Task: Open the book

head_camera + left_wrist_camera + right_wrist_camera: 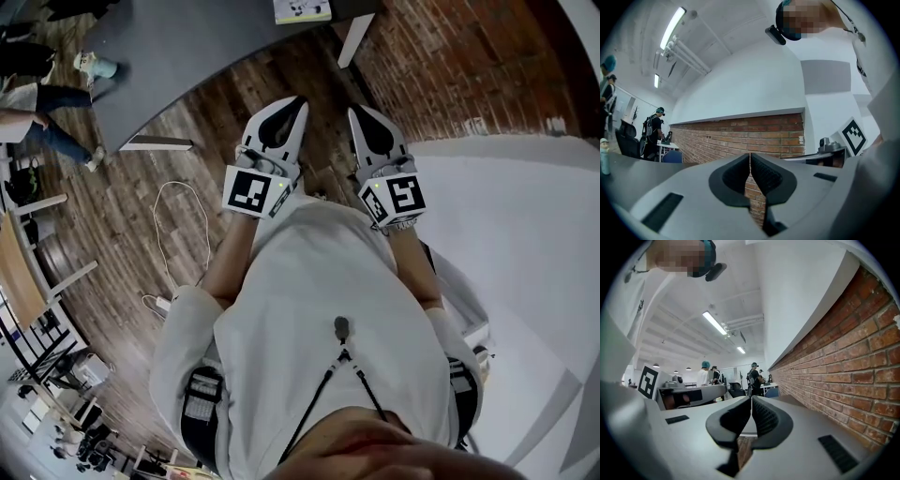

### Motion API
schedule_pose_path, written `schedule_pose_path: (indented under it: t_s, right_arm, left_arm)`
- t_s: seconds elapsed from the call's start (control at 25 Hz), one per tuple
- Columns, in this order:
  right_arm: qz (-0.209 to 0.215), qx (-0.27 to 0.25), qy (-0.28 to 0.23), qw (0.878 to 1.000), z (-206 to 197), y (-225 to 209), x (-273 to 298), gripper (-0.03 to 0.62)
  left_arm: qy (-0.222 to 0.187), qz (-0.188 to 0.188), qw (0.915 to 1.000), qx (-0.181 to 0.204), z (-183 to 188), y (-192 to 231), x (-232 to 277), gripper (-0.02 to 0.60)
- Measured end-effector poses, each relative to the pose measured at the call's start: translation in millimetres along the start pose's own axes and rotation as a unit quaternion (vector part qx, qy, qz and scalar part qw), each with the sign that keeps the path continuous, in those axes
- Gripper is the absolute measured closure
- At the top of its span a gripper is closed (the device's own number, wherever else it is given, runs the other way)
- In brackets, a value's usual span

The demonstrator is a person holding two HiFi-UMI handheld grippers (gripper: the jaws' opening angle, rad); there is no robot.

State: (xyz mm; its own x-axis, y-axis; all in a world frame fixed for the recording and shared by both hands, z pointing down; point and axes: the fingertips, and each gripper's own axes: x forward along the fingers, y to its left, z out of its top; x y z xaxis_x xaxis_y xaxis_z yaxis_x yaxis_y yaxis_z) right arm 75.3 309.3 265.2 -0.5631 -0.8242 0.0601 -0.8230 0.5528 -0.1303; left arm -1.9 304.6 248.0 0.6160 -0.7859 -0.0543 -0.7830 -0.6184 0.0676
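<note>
i hold both tools level at my chest. the left gripper [298,105] is clenched on nothing, with only brick showing past its pads; the right gripper [358,114] is pinched closed and empty too. below them is wood floor [197,150], with a loose white cable [178,220] to my left. further out, what i take for the book [302,10] lies flat on the grey table [178,47], near its edge. i judge it thin, light and likely to slide, so i'd pin it with one tool and lift the cover's free edge. a table leg [353,41] and the brick wall [450,66] crowd the right.
</note>
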Motion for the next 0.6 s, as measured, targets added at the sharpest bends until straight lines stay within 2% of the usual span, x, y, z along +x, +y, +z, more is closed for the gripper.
schedule_pose_path:
  t_s: [0.28, 0.6]
  right_arm:
    - [-0.012, 0.009, 0.001, 1.0, 9, -33, 49, 0.556]
    - [-0.021, 0.02, 0.012, 1.0, 11, -56, 105, 0.556]
  left_arm:
    - [-0.003, -0.002, 1.0, 0.006, 6, 41, 42, 0.555]
    - [0.012, -0.008, 0.9999, 0.002, 1, 86, 81, 0.555]
